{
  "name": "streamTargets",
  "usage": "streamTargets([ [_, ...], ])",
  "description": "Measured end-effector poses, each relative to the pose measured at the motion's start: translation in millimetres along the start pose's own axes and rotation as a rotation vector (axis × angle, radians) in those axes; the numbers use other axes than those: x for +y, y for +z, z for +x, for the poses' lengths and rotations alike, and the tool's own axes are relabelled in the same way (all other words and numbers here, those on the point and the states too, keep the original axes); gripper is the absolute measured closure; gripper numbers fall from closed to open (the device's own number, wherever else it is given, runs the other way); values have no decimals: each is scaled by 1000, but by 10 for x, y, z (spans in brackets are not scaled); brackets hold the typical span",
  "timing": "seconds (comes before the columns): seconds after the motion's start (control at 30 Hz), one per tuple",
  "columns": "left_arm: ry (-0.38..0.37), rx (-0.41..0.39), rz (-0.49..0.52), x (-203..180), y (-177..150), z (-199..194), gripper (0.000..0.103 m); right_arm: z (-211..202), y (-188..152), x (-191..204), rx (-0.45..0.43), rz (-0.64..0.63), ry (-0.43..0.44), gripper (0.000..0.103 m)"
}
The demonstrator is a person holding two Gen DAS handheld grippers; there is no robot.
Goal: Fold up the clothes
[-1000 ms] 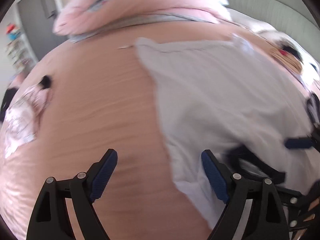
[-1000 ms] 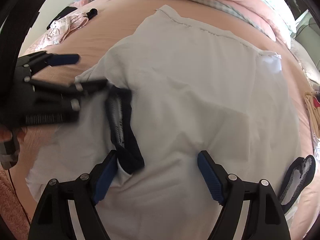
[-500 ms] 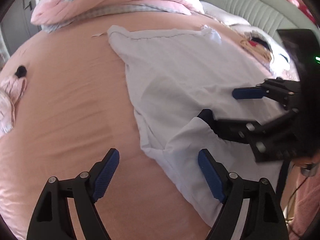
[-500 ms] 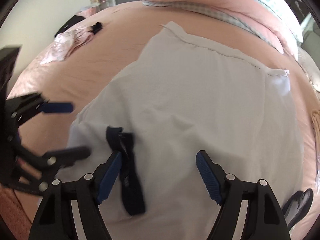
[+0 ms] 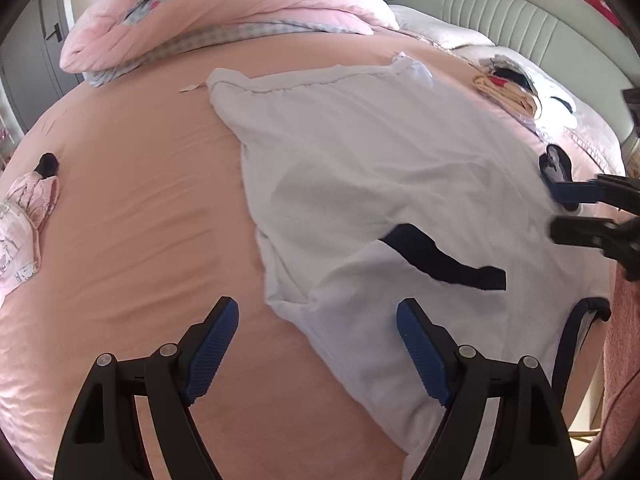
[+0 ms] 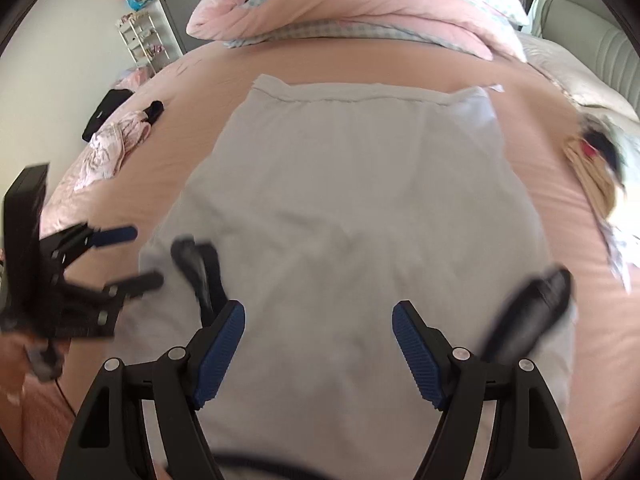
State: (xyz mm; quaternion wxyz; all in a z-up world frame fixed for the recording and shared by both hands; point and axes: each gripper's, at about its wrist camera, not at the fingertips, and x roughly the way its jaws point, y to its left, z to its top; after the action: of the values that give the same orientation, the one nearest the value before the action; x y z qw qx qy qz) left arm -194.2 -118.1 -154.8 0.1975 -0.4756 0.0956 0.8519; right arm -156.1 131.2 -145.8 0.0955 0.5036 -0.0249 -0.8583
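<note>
shirt: pale T-shirt lies spread on the pink bed, hem toward the quilt; the left sleeve with dark cuff is folded in over the body, the right sleeve lies out.
left gripper: jaws released, empty, hovering over the shirt's near left edge.
right gripper: jaws wide apart, empty, above the shirt's near middle.
step tip: likely the right sleeve fold; pinch both layers at the shoulder seam, keep the fold line parallel to the side.
vs 0.5 s ago: right gripper has swung right; right sleeve now in its view.
</note>
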Motion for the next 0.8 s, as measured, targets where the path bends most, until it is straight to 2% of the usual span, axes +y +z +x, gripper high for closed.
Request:
streamTargets([
  [0.17,49,-19,-8,-209,-98,-53,22,-96,-286,-310,41,-9,-61,26],
  [0.27,92,-84,-8,-457,-172,-251,22,-146,-489,-426,52,-10,-76,26],
  [0.33,73,-149,-17,-686,-219,-379,22,-179,-624,-503,60,-10,-86,26],
  [0.37,77,-153,-28,-805,-257,-377,22,-196,-692,-541,63,-10,-91,26],
  [0.43,123,-103,-26,-1037,-328,-272,22,-229,-827,-618,71,-11,-101,26],
  [0.5,218,-23,34,-1246,-418,-132,22,-248,-842,-621,58,-12,-109,26],
  [0.57,303,-3,61,-1370,-523,-144,22,-147,-895,-583,120,-70,-145,26],
  [0.63,305,-8,-9,-1332,-587,-225,22,-180,-967,-563,88,-119,-169,26],
  [0.77,276,-23,-194,-1177,-701,-377,22,-309,-1112,-738,99,-47,-91,23],
  [0.8,268,-26,-240,-1138,-729,-415,22,-384,-1150,-798,67,-11,-66,24],
])
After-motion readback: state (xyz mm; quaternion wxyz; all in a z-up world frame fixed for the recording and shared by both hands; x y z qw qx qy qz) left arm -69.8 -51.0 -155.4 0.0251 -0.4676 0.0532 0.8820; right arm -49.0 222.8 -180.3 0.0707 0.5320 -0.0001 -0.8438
